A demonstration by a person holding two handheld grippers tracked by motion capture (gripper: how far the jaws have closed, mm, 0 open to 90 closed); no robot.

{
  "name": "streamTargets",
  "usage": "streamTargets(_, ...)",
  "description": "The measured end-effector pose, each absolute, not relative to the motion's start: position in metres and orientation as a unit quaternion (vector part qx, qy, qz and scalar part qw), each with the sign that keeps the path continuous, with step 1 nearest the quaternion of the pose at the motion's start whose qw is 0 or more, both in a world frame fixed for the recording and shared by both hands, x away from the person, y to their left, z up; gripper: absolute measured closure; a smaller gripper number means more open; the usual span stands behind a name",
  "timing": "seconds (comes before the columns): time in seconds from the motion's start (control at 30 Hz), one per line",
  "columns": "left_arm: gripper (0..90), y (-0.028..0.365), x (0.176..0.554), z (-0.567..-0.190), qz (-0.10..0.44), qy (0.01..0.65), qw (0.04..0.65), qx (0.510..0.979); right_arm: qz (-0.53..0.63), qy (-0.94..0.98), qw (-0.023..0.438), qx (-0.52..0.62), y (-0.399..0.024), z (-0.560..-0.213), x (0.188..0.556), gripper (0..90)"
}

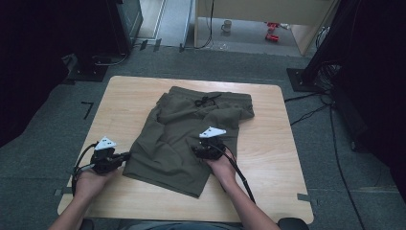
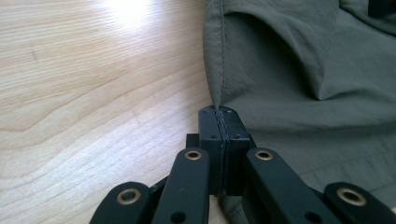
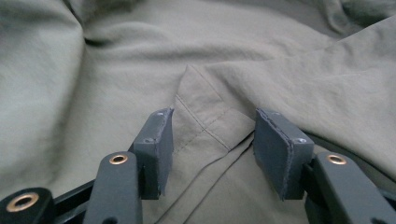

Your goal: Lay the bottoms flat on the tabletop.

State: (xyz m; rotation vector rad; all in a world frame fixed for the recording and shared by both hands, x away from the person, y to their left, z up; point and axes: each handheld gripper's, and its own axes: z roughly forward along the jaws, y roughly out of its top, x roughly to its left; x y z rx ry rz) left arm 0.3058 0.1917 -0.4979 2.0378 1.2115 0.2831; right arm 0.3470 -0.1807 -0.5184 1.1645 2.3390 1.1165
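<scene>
Nearest the front edge of the tabletop, 2 forearms are seen coming in, each with a hand-held gripper. The left hand-held gripper is held low near the front-left corner, and in the left gripper view its jaws are seen clenched on the stitched side hem of the olive shorts, a pinch of fabric being trapped between the pads. The right hand-held gripper is placed over the middle of the garment. In the right gripper view its jaws stand parted, with a seamed fold of cloth lying between the pads but not pressed by them, so nothing is grasped there.

The shorts are spread across the centre of the tabletop, the lower hem toward the front edge and the waistband with its dark drawstring toward the far edge. One leg appears to be folded over the other, with the upper part bunched.

The step in hand is judged to be folding or straightening the shorts: 1 side is anchored by the left jaws while a new hold is sought on the right. For the next move, the right jaws would need to be closed on the seamed fold, and both holds kept firm so that the thin fabric is not dragged out of shape.

Beyond the far edge, grey carpet, cables and a mug on the floor are seen.
</scene>
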Motion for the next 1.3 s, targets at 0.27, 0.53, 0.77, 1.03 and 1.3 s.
streamTargets(0.27,90.0,0.185,0.305,-0.504,0.096,0.464,0.357,0.805,0.38,0.823,0.165,0.387,-0.178,-0.517,0.344,78.4)
streamTargets(0.53,90.0,0.184,0.303,-0.506,0.081,0.455,0.366,0.808,0.383,0.816,0.172,0.398,-0.197,-0.494,0.337,87.0)
streamTargets(0.77,69.8,0.183,0.299,-0.496,0.097,0.456,0.392,0.793,0.412,0.791,0.189,0.411,-0.237,-0.467,0.323,86.9)
streamTargets(1.03,55.5,0.18,0.322,-0.479,0.113,0.456,0.42,0.777,0.408,0.774,0.211,0.435,-0.286,-0.452,0.302,86.9)
streamTargets(1.3,50.8,0.153,0.362,-0.47,0.11,0.436,0.417,0.79,0.397,0.755,0.22,0.473,-0.33,-0.456,0.288,86.9)
